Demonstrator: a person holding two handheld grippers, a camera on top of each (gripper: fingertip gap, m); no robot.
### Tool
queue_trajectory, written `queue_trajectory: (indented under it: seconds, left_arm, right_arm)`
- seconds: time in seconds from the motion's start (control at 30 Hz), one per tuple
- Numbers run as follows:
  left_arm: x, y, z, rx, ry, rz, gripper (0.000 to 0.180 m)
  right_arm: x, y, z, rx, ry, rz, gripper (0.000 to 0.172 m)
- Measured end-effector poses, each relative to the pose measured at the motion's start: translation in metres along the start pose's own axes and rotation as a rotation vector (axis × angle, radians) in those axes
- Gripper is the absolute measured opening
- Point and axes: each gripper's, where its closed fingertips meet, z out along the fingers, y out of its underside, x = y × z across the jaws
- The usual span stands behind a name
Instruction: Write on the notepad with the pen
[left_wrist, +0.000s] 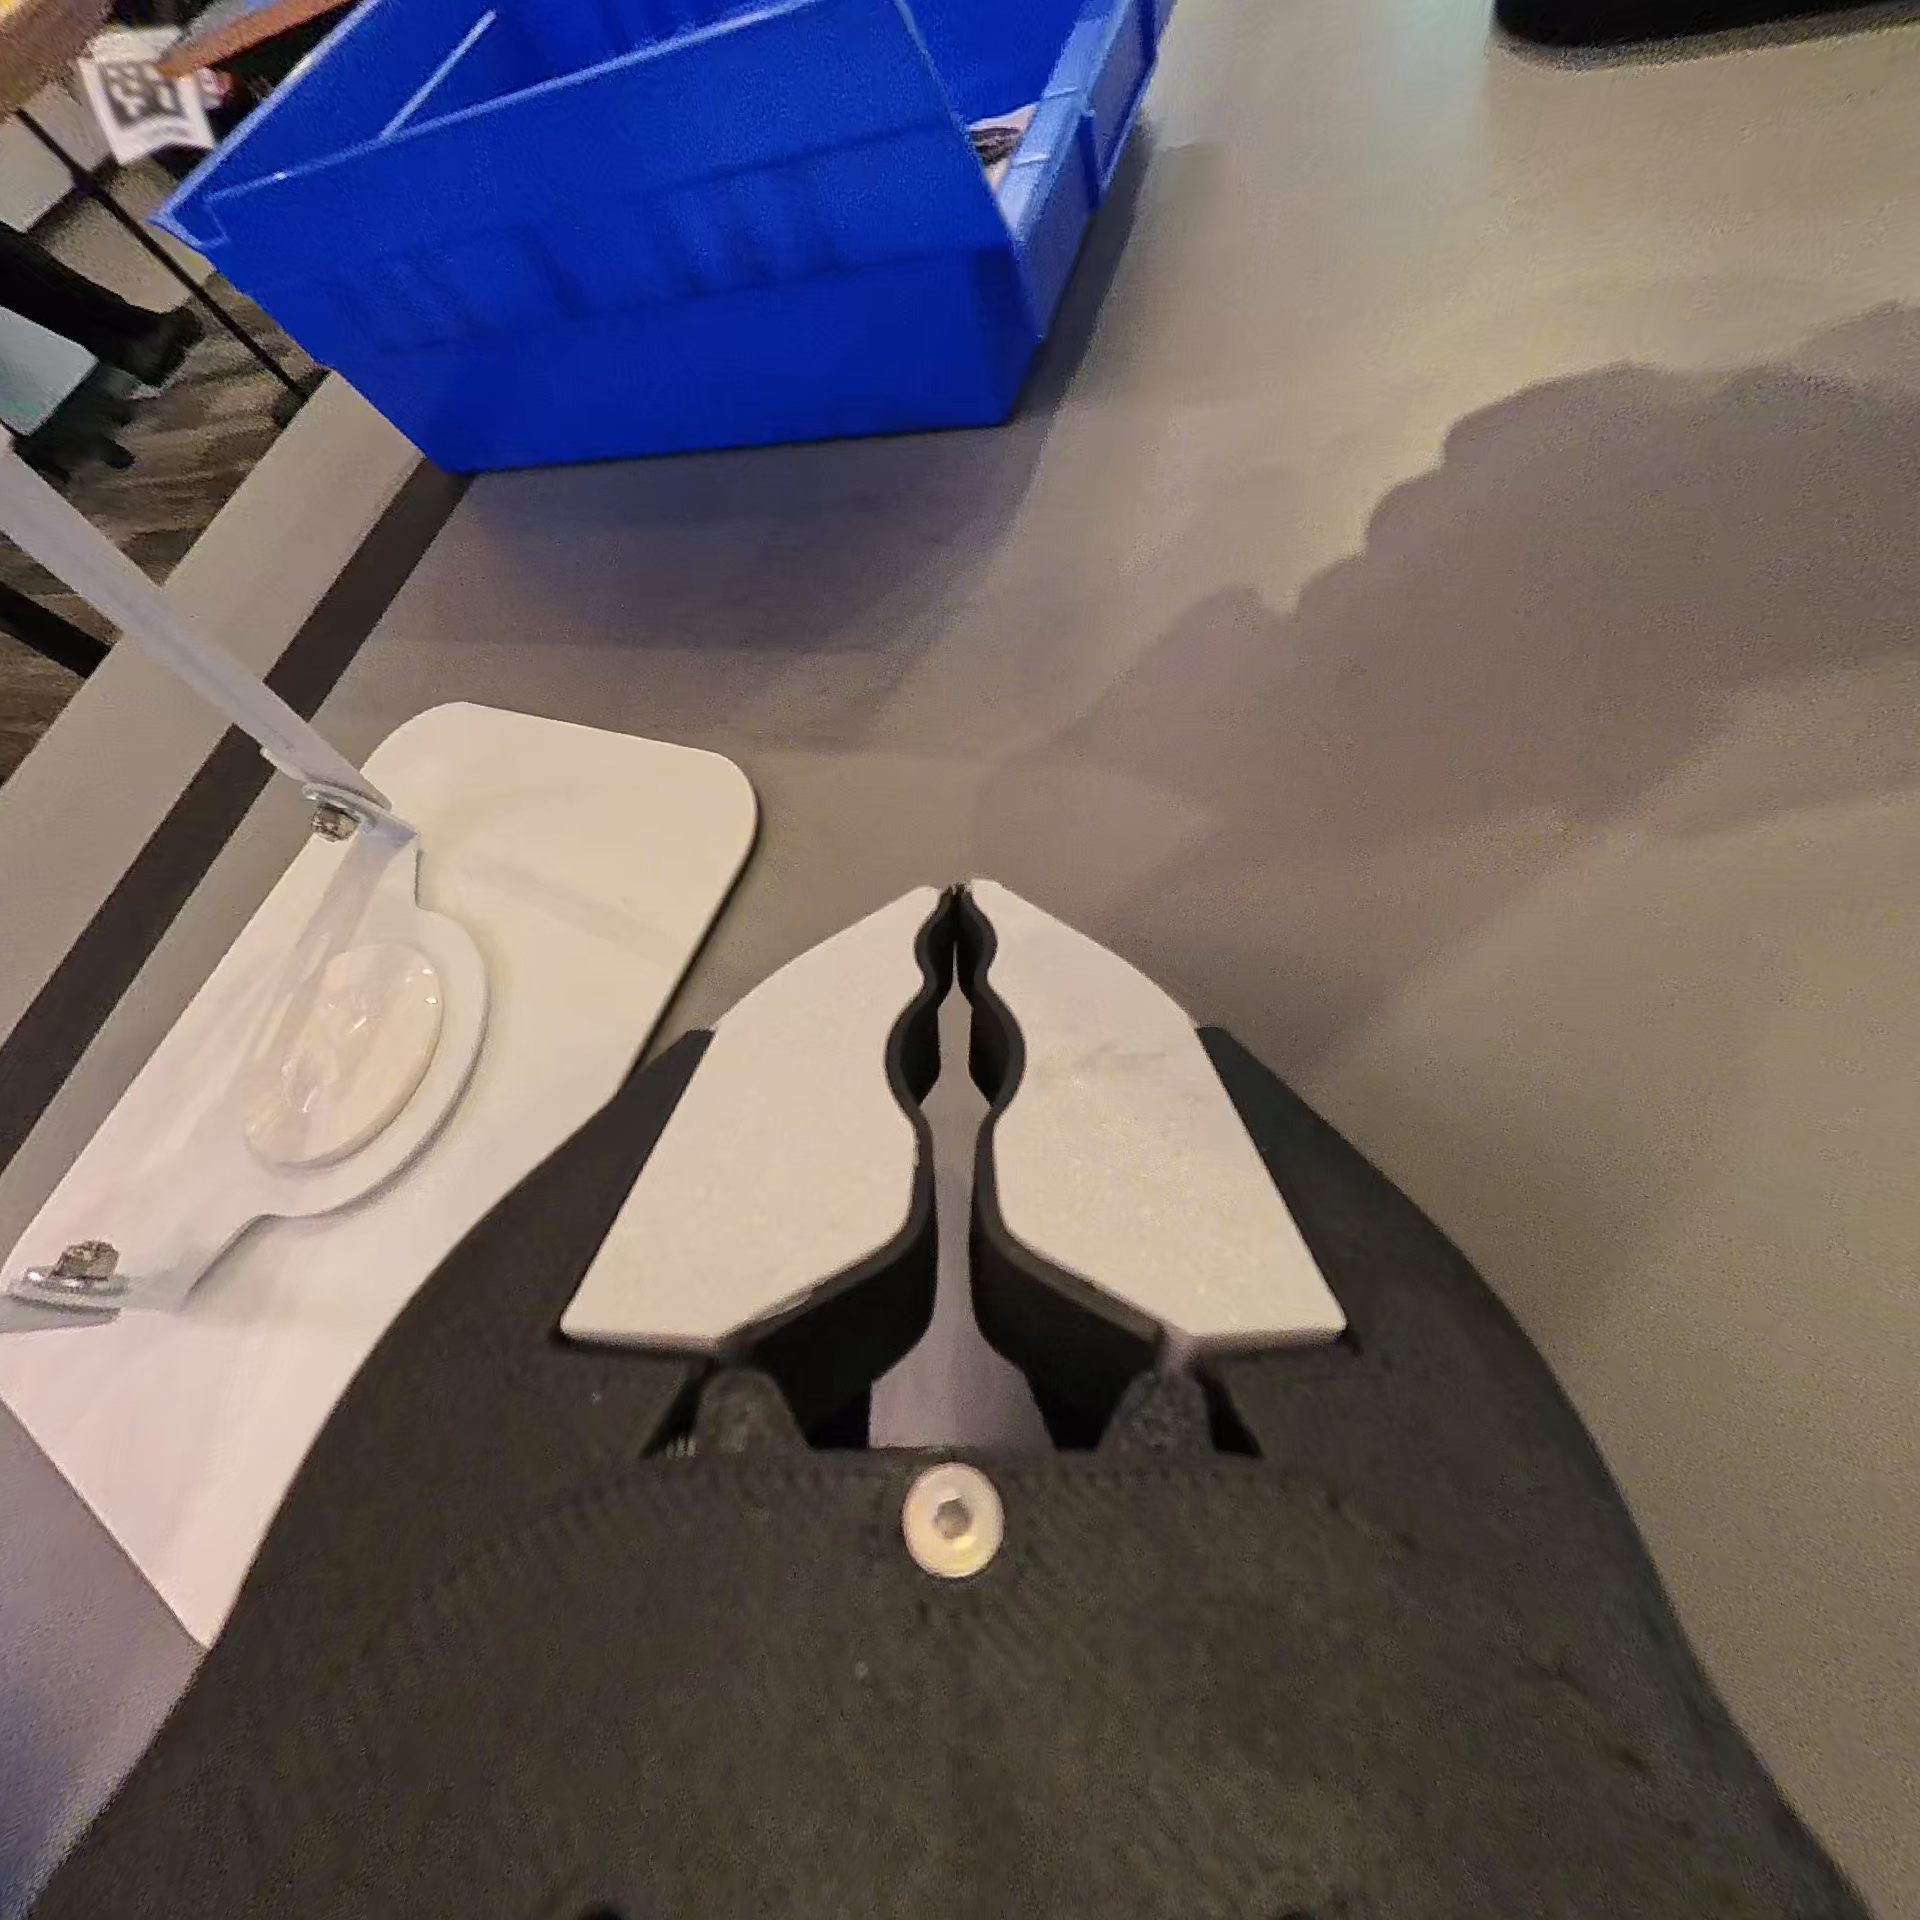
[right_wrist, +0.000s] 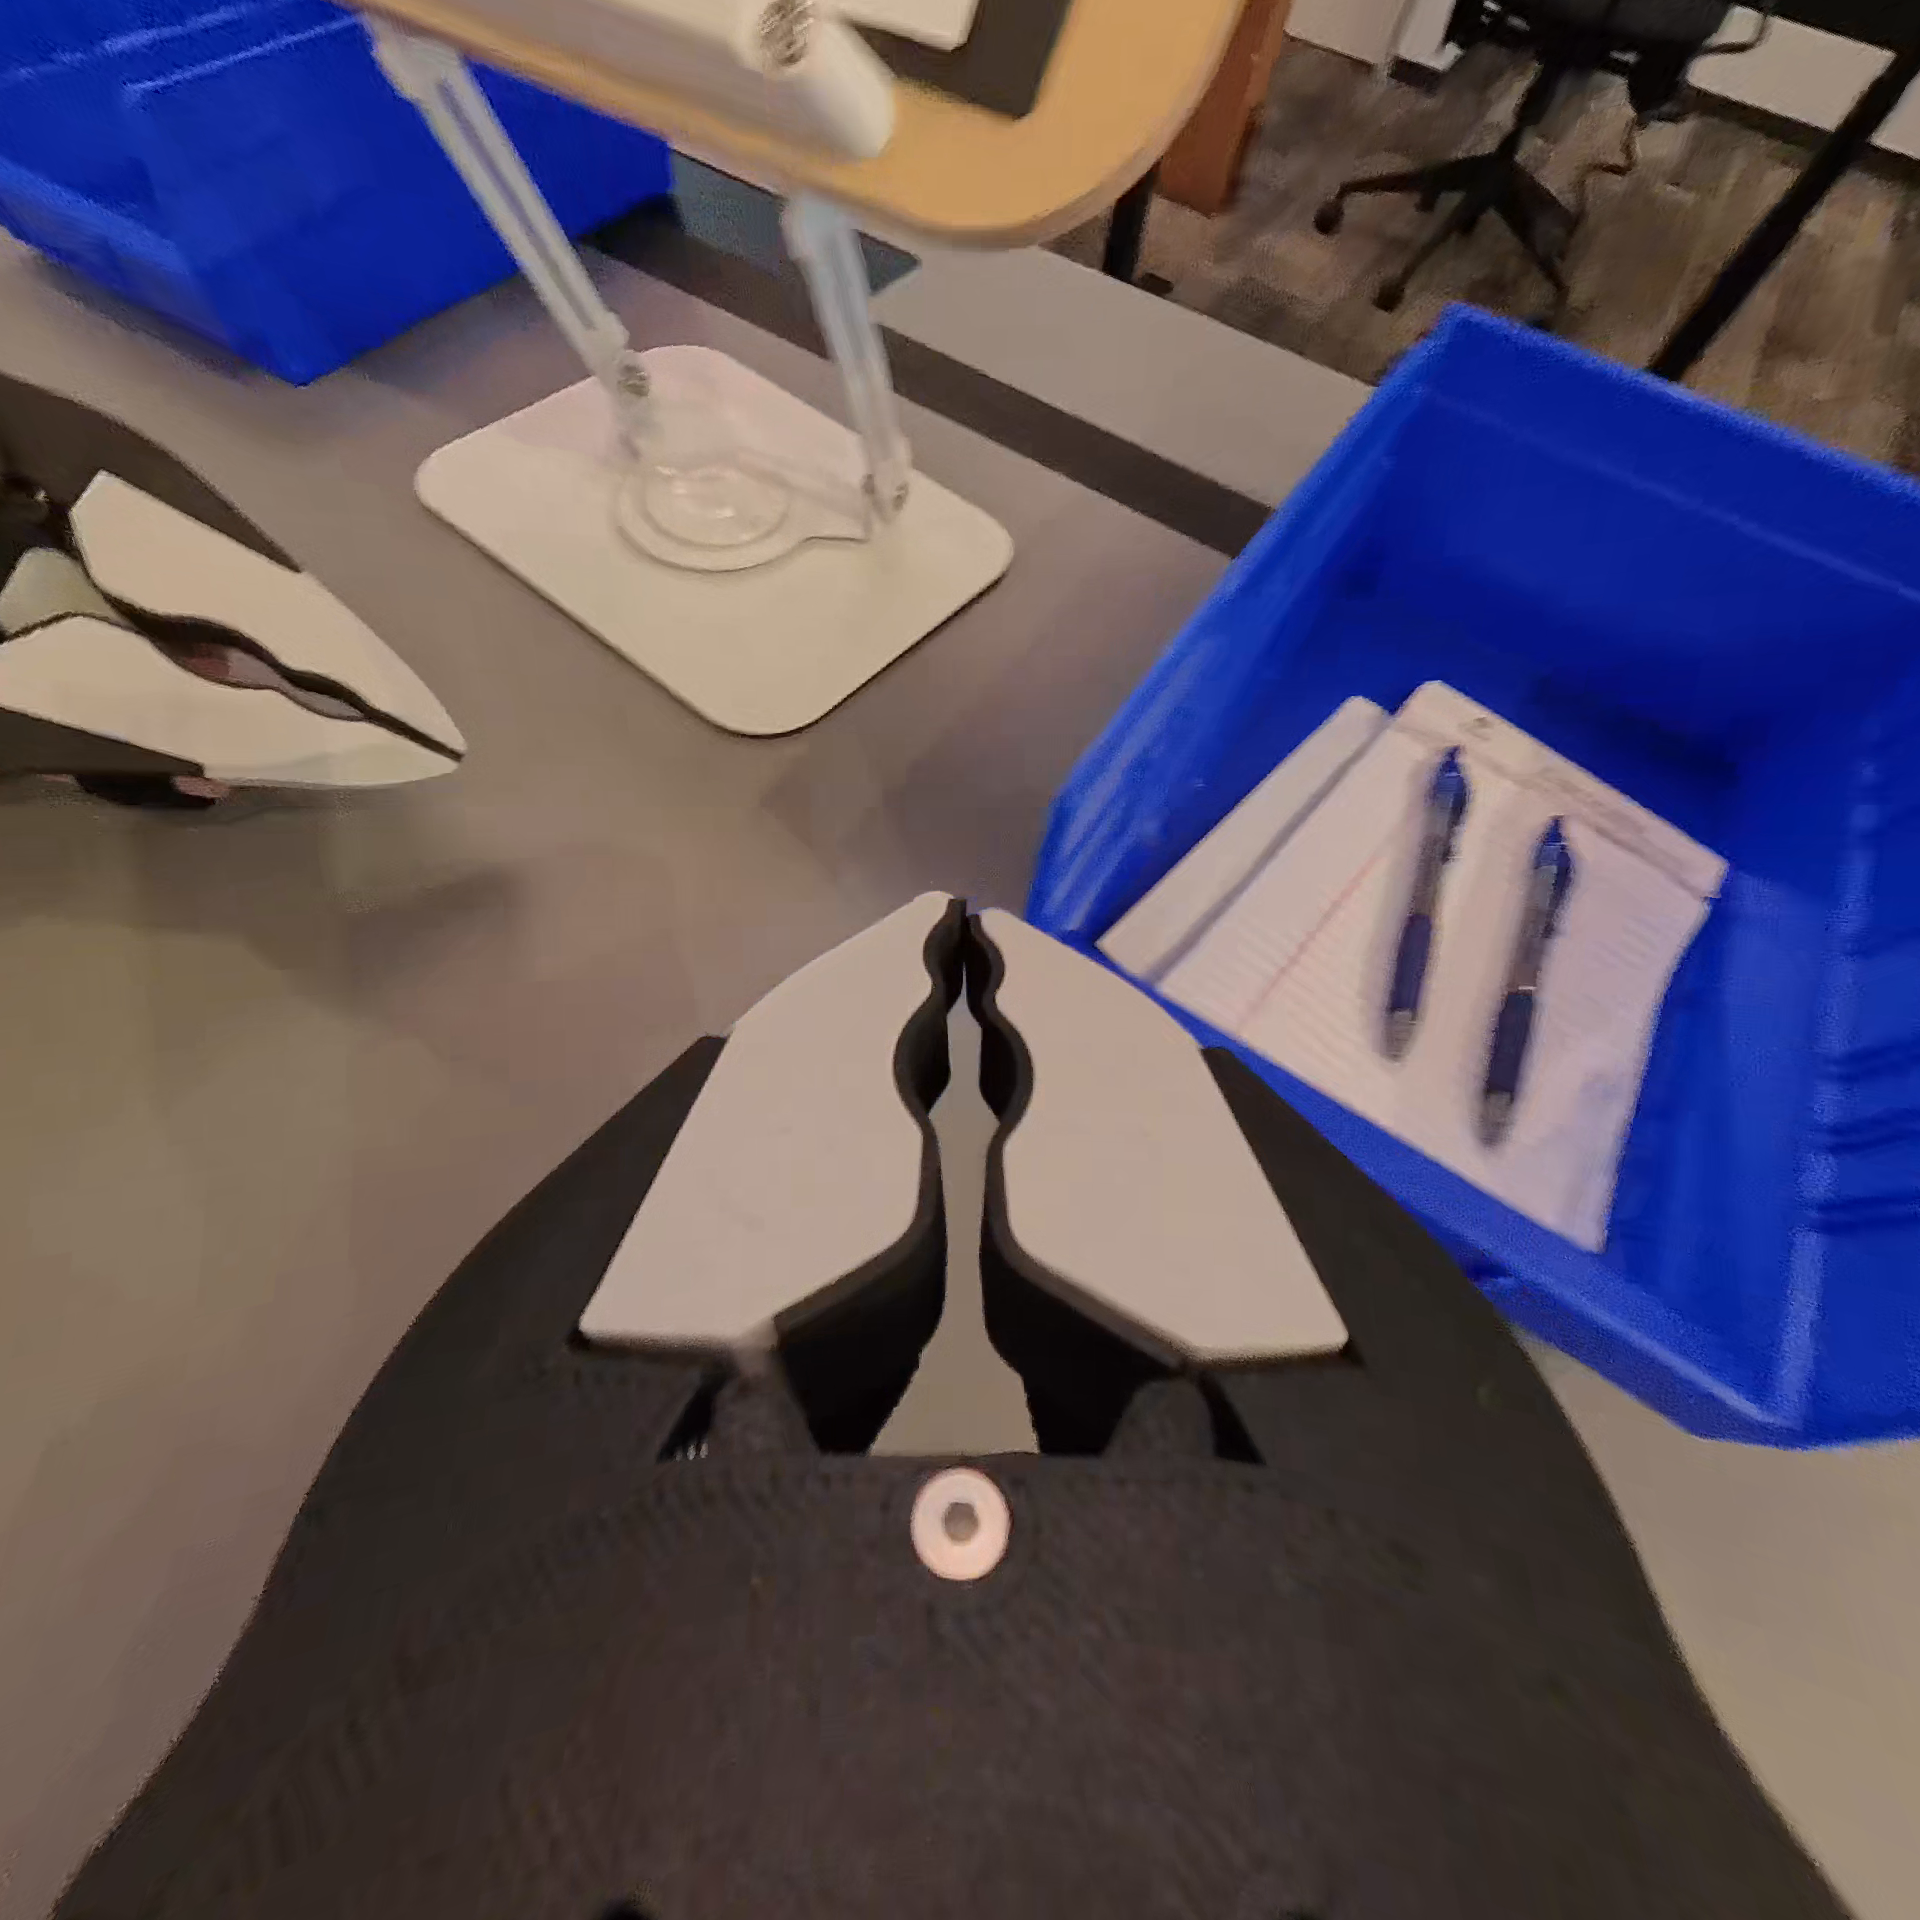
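Two blue pens (right_wrist: 1423, 904) (right_wrist: 1522, 982), side by side on the notepads. Two white lined notepads (right_wrist: 1340, 997) (right_wrist: 1247, 831), stacked inside the blue bin (right_wrist: 1558, 540) right of the stand. Two blue bins, the other (right_wrist: 260, 208) left of the stand. One white stand base (right_wrist: 727, 623). Two grippers (right_wrist: 961, 909) (right_wrist: 457, 743), both closed on nothing.

Warm indoor light from overhead, soft gripper shadow on table (left_wrist: 1455, 623). Right view motion-blurred, worst at pens (right_wrist: 1475, 935). Wide-angle edge stretch.
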Motion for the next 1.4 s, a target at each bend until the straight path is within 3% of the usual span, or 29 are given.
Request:
queue_trajectory:
  seconds: [0.2, 0.3, 0.67, 1.4]
  left_arm:
    - [0.015, 0.009, -0.019, -0.012, -0.009, 0.011, 0.0]
    - [0.016, 0.015, -0.027, -0.023, -0.029, 0.022, 0.0]
    - [0.002, 0.013, -0.038, 0.041, -0.032, -0.07, 0.0]
    - [0.006, 0.012, -0.043, 0.056, -0.034, -0.039, 0.007]
  right_arm:
    - [-0.044, 0.048, 0.031, -0.001, -0.059, -0.016, 0.0]
    - [-0.043, 0.065, 0.044, -0.08, -0.038, -0.044, 0.0]
    - [-0.034, 0.07, 0.049, -0.103, 0.028, -0.083, 0.001]
    - [-0.028, 0.075, 0.053, -0.14, 0.089, -0.144, 0.015]
